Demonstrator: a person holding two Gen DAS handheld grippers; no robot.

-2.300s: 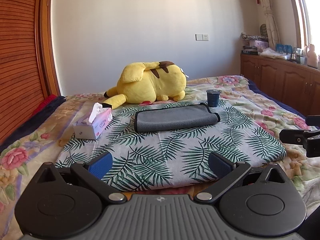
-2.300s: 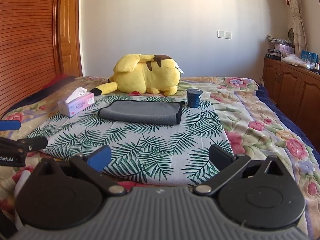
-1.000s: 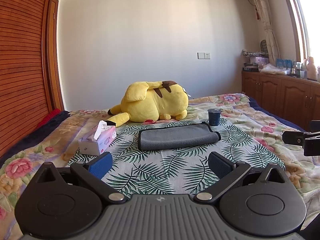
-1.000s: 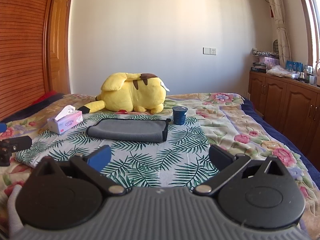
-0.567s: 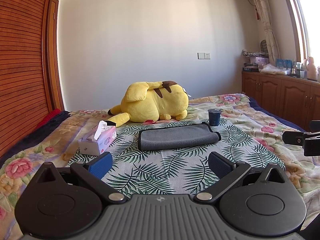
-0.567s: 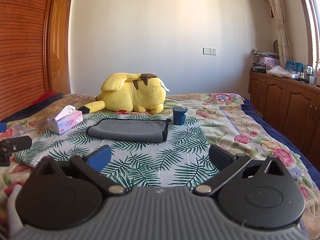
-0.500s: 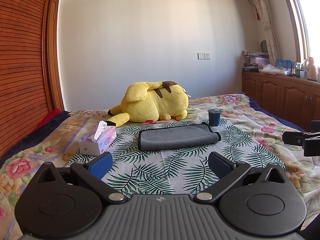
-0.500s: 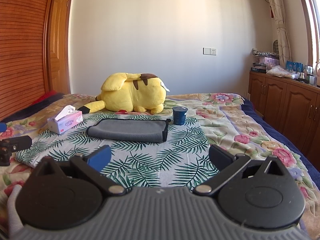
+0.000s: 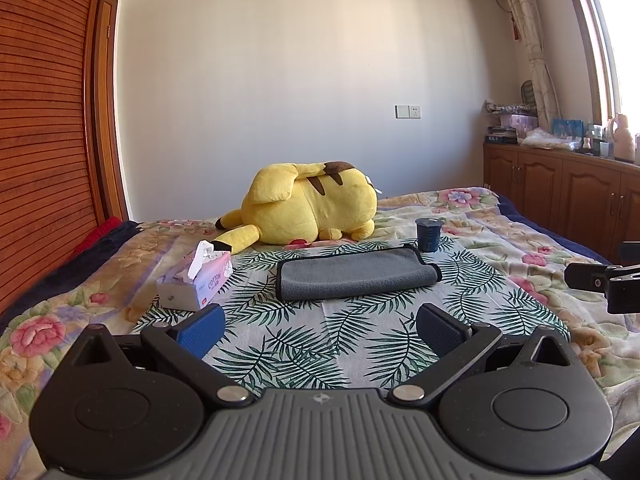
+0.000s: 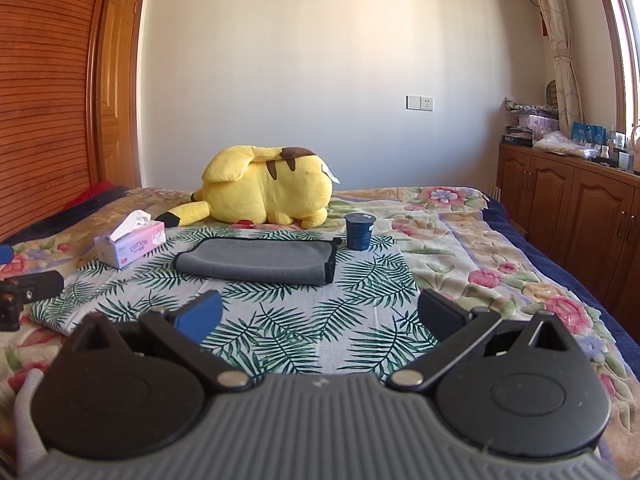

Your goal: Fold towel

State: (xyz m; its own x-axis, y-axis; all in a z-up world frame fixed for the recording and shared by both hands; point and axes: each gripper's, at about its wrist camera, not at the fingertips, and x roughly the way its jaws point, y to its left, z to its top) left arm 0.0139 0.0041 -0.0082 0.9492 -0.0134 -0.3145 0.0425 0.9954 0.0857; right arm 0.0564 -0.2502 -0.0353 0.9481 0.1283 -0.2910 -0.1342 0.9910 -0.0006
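Note:
A grey towel [image 9: 356, 274] with dark edging lies folded in a long flat strip on a palm-leaf cloth [image 9: 320, 344] on the bed; it also shows in the right wrist view [image 10: 256, 266]. My left gripper [image 9: 318, 326] is open and empty, held low well short of the towel. My right gripper [image 10: 318, 314] is open and empty, also well short of it. The right gripper's tip shows at the right edge of the left view [image 9: 600, 280], and the left gripper's tip at the left edge of the right view [image 10: 24, 292].
A yellow plush toy [image 9: 308, 204] lies behind the towel. A dark blue cup [image 9: 429, 234] stands at the towel's far right corner. A pink tissue box [image 9: 196, 280] sits left of it. Wooden cabinets [image 9: 568, 192] line the right wall.
Both views have levelled from looking down at the bed 2.3 s ago. Over the last second nothing has visibly moved; the towel lies as before.

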